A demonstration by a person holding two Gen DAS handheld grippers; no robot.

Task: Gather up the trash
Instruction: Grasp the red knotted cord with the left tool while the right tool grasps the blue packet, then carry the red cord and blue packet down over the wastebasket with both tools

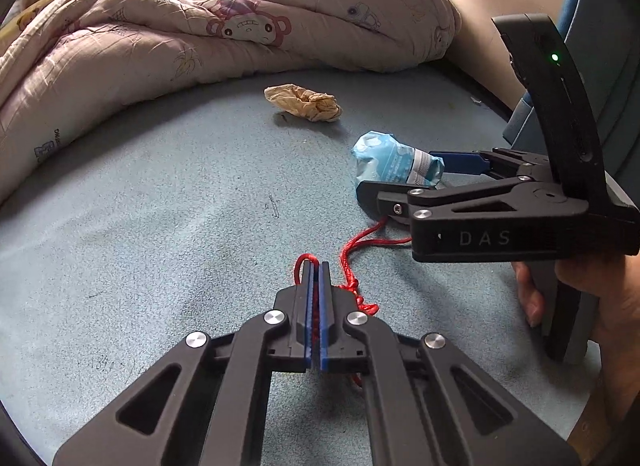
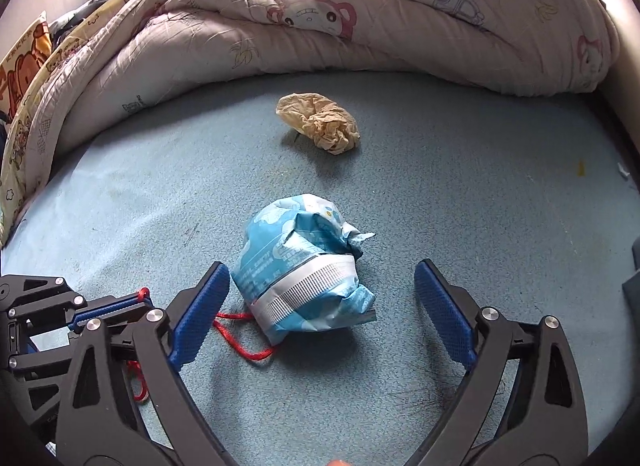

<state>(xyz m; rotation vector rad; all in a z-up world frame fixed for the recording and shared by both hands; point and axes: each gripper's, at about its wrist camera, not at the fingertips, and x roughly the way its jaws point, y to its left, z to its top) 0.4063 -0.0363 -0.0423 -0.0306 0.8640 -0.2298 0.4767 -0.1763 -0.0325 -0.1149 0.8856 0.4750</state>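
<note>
Straddling a crumpled blue wrapper [image 2: 304, 266], right claw [image 2: 324, 298] apart; left claw [image 1: 317, 266] clamping red string [image 1: 352, 254]

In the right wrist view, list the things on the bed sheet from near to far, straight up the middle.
Right gripper, jaws open → crumpled blue wrapper → crumpled tan paper → pink cartoon quilt.

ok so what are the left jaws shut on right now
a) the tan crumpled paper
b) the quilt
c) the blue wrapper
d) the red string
d: in the left wrist view the left gripper is closed with the red string pinched between its blue pads, a loop poking out at the tips.
</note>
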